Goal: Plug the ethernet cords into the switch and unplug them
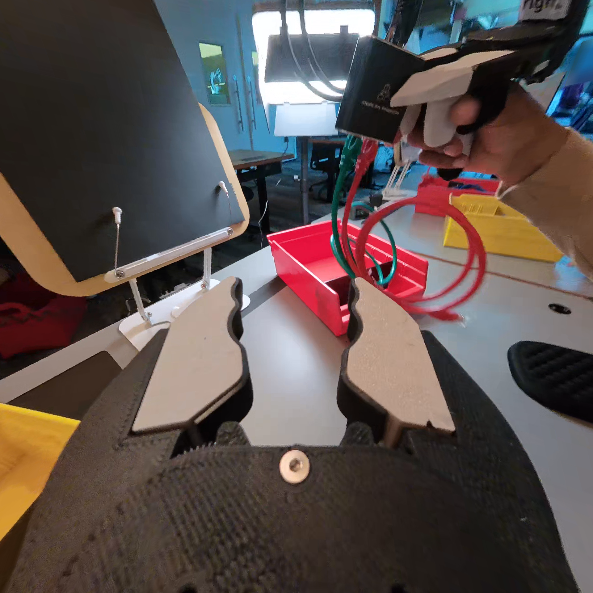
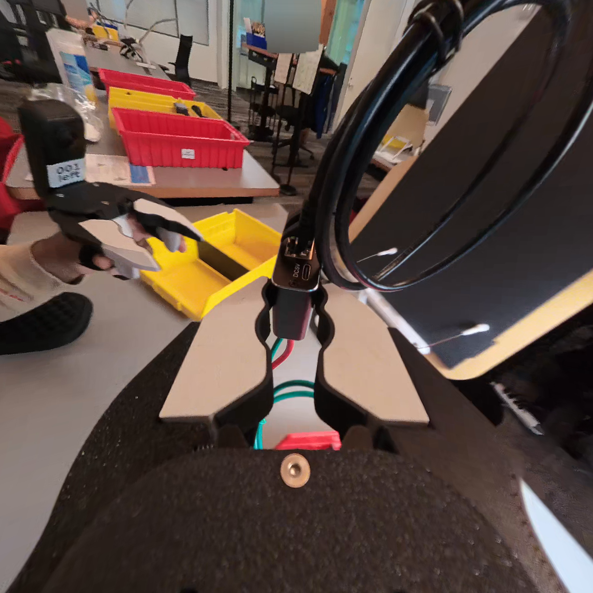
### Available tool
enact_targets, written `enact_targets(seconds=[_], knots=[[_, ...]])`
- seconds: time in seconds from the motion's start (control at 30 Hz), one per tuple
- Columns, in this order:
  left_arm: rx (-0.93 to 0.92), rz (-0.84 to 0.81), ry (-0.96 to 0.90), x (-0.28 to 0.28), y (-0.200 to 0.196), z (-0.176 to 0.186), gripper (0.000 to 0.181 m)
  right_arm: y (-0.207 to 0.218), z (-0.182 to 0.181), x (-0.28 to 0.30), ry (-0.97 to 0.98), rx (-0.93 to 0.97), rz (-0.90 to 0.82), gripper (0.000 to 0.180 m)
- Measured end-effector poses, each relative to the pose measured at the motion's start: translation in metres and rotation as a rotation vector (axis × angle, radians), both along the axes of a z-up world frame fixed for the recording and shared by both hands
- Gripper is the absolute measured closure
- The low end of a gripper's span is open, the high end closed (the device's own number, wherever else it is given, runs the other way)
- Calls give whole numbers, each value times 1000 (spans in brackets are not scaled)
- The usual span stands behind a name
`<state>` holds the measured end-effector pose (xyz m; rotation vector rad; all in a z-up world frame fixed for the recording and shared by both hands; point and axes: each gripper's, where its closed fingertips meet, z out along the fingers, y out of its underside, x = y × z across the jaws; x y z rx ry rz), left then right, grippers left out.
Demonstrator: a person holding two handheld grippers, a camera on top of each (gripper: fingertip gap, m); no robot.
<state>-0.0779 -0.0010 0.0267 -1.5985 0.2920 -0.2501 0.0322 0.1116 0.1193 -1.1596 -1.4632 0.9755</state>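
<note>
Looking along the left wrist view:
Left gripper (image 1: 293, 303): grey-padded black fingers spread wide with nothing between them, hovering over the grey worktop (image 1: 288, 369).
Right gripper (image 1: 417, 96): held up at the upper right by a person's hand (image 1: 500, 134), its fingers clamped on a small black box-shaped ethernet switch (image 1: 372, 86) raised well above the worktop.
Green ethernet cord (image 1: 340, 199): hangs from the underside of the switch and coils down into the red plastic bin (image 1: 308, 263).
Red ethernet cord (image 1: 471, 250): hangs beside the green one from the switch, looping over the bin's right edge, with its loose plug end near the worktop.
Red plastic bin: sits on the worktop just beyond the left fingertips.
Black tilted board (image 1: 96, 128): stands on a white stand at the worktop's left edge.
Yellow bin (image 1: 494, 224): far right side of the worktop.

Right wrist view:
Right gripper (image 2: 293, 308): jaws closed on the black switch (image 2: 293, 298), which stands on end between the fingertips.
Black cables (image 2: 369, 160): at least one is plugged into the switch's upper end, and they arc away in a large coil.
Green cord (image 2: 293, 390) and red cord (image 2: 284, 353): visible below the switch between the fingers.
Left gripper (image 2: 170, 244): at left, fingers apart, above a yellow plastic bin (image 2: 231, 256).
Red bins (image 2: 179, 141): on a farther table.
</note>
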Motion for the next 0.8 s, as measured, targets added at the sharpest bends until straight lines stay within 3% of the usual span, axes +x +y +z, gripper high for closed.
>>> enact_targets(seconds=[0.13, 0.27, 0.57, 0.8], knots=[[17, 1, -36, -9, -3, 6, 117, 63, 31, 17, 41, 78, -98, 155], [6, -1, -12, -8, 0, -1, 118, 122, 25, 28, 76, 95, -201, 155], [-57, -25, -17, -9, 7, -19, 122, 209, -121, 61, -133, -29, -411, 155], [-114, -31, -12, -7, 15, -36, 123, 226, -181, 82, -338, -67, -489, 155]])
